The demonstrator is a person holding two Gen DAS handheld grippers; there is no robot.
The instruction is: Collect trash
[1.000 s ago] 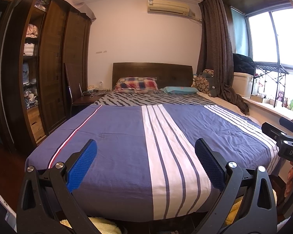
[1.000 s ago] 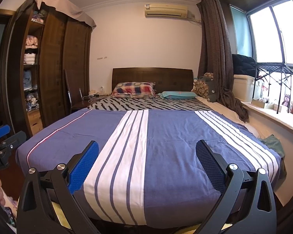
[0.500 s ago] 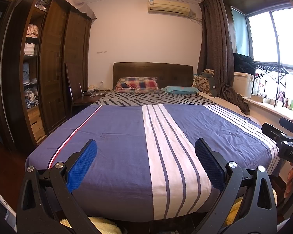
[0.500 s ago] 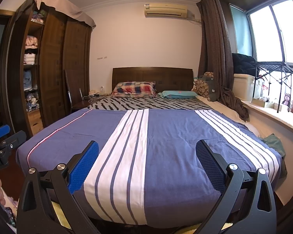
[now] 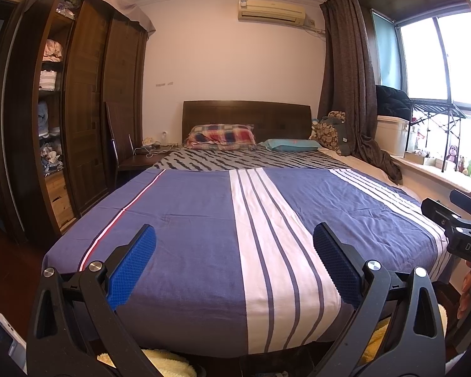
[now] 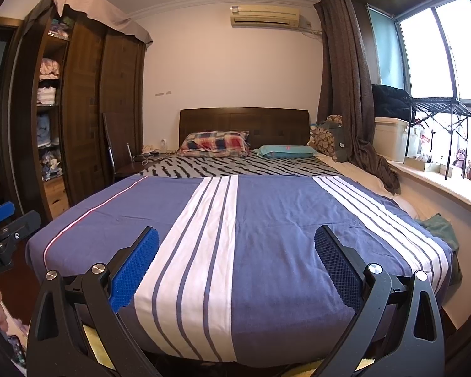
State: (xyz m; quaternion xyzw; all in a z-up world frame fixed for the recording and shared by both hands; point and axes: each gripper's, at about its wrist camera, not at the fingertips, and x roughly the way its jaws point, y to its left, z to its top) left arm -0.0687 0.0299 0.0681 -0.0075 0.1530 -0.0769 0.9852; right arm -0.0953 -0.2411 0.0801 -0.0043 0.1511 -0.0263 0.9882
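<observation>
Left gripper (image 5: 234,262) wide open, holding nothing, pointing over the foot of the blue striped bed (image 5: 188,220). Far off to its left, a tall brown wardrobe (image 5: 88,110). Straight ahead, far away, a checked pillow (image 5: 221,136). Right gripper (image 6: 237,265) just as wide open, also holding nothing, close beside the left one. To its right, a green cloth (image 6: 439,226) off the bed's edge. Cannot tell where any trash is.
</observation>
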